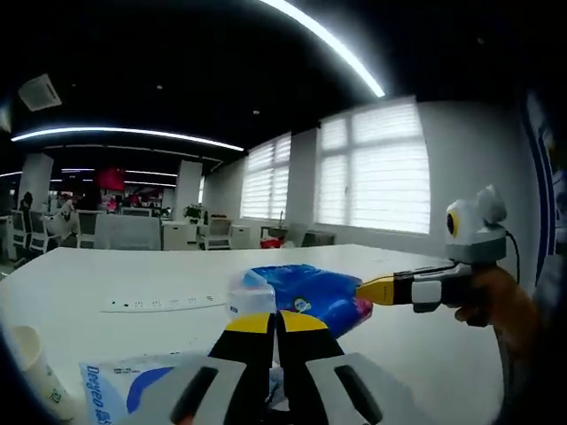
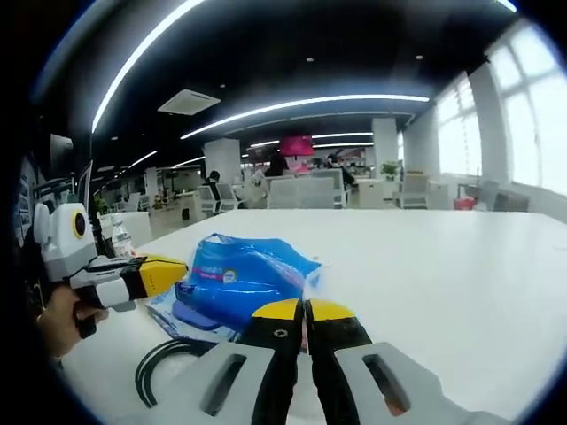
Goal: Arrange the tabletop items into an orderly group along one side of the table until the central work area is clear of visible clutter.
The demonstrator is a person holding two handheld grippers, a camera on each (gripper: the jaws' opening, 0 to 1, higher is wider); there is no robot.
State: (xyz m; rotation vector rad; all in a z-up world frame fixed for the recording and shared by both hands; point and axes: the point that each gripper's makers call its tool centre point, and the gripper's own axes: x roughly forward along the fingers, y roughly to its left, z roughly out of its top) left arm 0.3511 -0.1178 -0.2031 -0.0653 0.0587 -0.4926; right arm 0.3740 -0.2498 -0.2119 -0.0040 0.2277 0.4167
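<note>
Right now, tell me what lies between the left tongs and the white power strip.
In the left gripper view, bare white table separates the left tongs from the power strip; the blue plastic package sits to the right of that stretch.

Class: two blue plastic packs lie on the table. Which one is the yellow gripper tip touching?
The puffy blue pack mid-table; the right gripper tip meets its edge. The flat printed pack lies nearer, beside the paper cup, untouched.

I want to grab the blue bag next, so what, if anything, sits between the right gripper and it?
Nothing visible does: bare table lies between the right gripper and the blue bag. The black cable lies off to the side.
</note>
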